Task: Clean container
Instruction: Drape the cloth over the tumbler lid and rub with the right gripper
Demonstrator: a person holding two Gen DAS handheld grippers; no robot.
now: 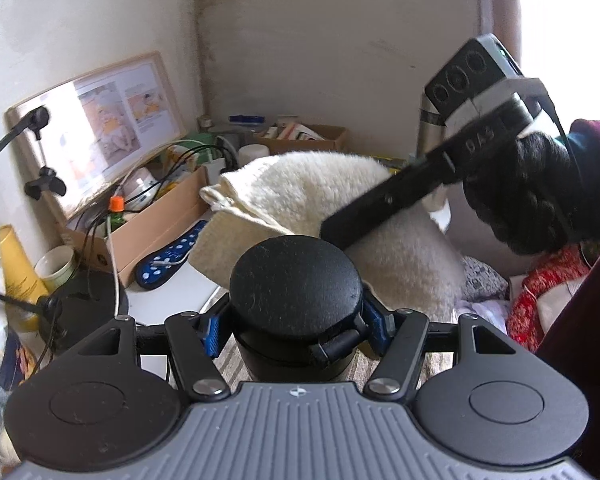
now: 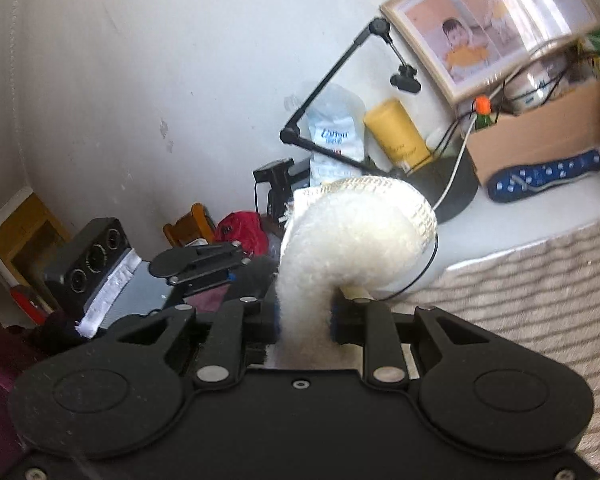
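Note:
A black round container [image 1: 294,276] with a flat lid sits upright between the blue pads of my left gripper [image 1: 294,326], which is shut on its body. A fluffy white cloth [image 1: 320,196] hangs just behind and above the lid. In the right wrist view my right gripper [image 2: 306,320] is shut on this cloth [image 2: 356,232], which curls up and over to the right. A hand in a black glove [image 1: 528,192] holds the right tool, whose dark body slants down to the lid's far edge. The right fingertips are hidden in the cloth.
A cardboard box [image 1: 160,220] full of cables and a framed picture [image 1: 100,120] stand at the back left. A yellow tube [image 1: 18,268], a blue dotted item [image 1: 172,256] and a black stand base [image 2: 456,188] lie nearby. Striped fabric [image 2: 520,300] covers the near surface; red fabric [image 1: 540,292] lies right.

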